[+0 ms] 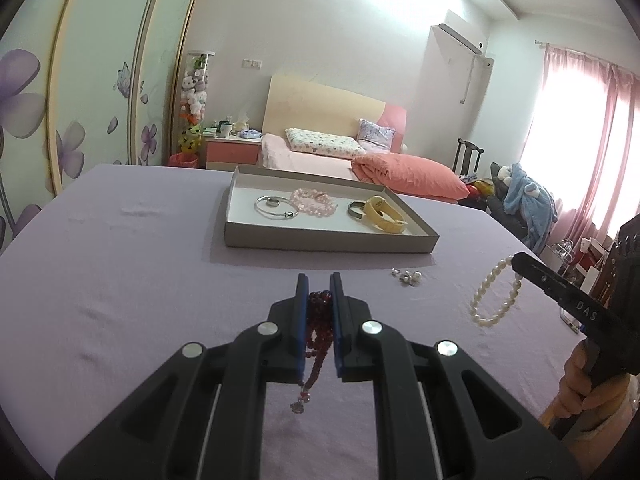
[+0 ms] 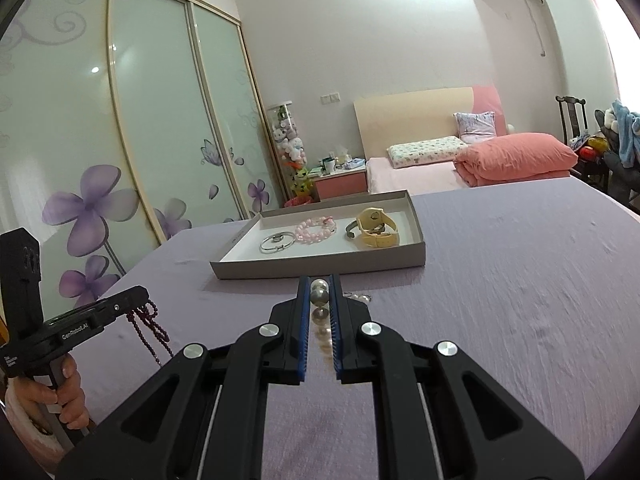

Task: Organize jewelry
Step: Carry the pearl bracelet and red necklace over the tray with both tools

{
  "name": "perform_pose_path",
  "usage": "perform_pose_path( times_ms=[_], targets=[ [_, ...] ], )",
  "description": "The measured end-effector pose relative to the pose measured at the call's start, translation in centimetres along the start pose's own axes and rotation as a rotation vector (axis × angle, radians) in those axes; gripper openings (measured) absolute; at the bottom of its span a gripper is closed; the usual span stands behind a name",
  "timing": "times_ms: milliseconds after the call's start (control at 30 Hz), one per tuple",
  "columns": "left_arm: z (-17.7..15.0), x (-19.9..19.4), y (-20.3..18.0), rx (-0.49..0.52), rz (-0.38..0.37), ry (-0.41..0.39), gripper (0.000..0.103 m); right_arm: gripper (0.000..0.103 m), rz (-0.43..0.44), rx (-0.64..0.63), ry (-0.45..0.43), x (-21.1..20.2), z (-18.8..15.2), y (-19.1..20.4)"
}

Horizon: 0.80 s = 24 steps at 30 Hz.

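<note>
Grippers [image 1: 319, 284] [image 2: 319, 285] clamping red beads [image 1: 318, 320], pearls [image 2: 320, 300]

Both wrist views face the tray [image 1: 328, 246] across the table [image 1: 120, 280].

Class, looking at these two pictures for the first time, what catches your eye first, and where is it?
The left gripper pinches a dark red bead strand dangling over the lilac tablecloth. The right gripper holds a white pearl bracelet. Beyond them, a shallow grey cardboard tray already holds bangles.
</note>
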<state>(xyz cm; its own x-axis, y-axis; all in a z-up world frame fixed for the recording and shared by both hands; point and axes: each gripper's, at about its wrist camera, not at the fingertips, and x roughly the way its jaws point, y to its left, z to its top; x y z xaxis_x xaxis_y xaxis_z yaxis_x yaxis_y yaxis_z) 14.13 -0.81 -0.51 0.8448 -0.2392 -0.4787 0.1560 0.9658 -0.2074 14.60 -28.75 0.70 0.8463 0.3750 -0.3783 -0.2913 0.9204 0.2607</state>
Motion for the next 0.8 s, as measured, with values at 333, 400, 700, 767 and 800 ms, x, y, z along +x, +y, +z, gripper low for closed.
perform_pose_path(
  times_ms=[333,400,700,767,800],
  targets=[
    [0.1,-0.1,-0.1,0.004,-0.003,-0.005,0.011,0.010,0.001,0.002,-0.005,0.0,0.0,0.1],
    [0.1,-0.1,-0.2,0.006,-0.003,-0.007,0.011,0.010,0.001,0.004,-0.009,-0.1,0.1,0.0],
    [1.8,0.3,-0.9,0.029,0.008,-0.057,0.011,0.010,-0.006,-0.025,-0.090,0.2,2.4,0.5],
    [2.8,0.8,-0.9,0.031,0.015,-0.078,0.011,0.010,-0.011,-0.042,-0.111,0.7,3.2,0.8],
    [3.5,1.2,-0.9,0.033,0.023,-0.093,0.011,0.010,-0.015,-0.046,-0.120,1.0,3.7,0.8]
  ],
)
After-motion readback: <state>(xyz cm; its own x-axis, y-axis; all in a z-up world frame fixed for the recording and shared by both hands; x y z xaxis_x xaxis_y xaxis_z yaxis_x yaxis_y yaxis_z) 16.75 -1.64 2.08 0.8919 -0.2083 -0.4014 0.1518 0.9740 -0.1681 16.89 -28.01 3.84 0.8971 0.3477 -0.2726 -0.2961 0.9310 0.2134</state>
